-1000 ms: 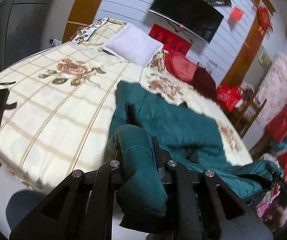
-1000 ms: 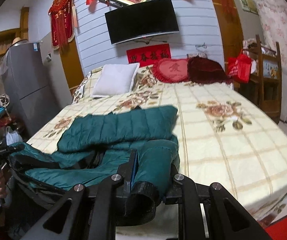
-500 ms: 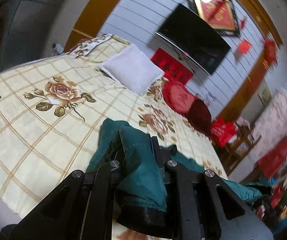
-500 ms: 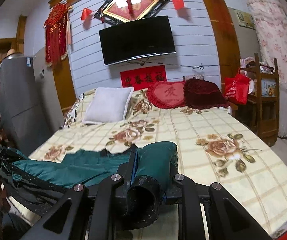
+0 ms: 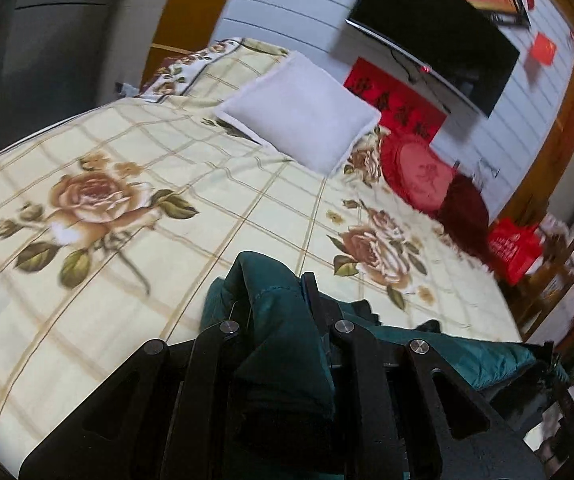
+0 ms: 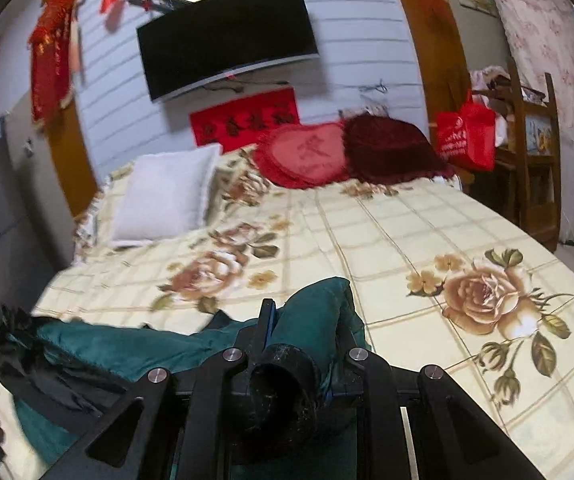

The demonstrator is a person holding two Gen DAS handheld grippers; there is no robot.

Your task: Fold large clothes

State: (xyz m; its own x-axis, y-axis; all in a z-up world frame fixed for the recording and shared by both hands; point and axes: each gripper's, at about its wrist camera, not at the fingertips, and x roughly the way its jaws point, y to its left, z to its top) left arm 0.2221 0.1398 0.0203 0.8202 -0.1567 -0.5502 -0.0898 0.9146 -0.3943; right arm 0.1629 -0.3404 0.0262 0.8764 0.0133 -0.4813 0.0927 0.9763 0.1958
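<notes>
A dark green padded jacket (image 5: 467, 354) is stretched between my two grippers over the near edge of the bed. My left gripper (image 5: 277, 304) is shut on a green sleeve (image 5: 279, 332) of it. My right gripper (image 6: 307, 320) is shut on the other sleeve (image 6: 319, 312), whose black cuff (image 6: 283, 376) hangs toward the camera. The jacket body (image 6: 127, 348) trails to the left in the right wrist view, with black lining showing.
The bed (image 5: 127, 272) has a cream checked cover with roses. A white pillow (image 5: 299, 112), a red cushion (image 6: 307, 154) and a dark red cushion (image 6: 391, 148) lie at its head. A TV (image 6: 227, 54) hangs on the wall. A wooden rack (image 6: 527, 152) stands right.
Both grippers have lifted the jacket off the bed and pulled it toward the near edge. Much less of the jacket lies on the cover now.
</notes>
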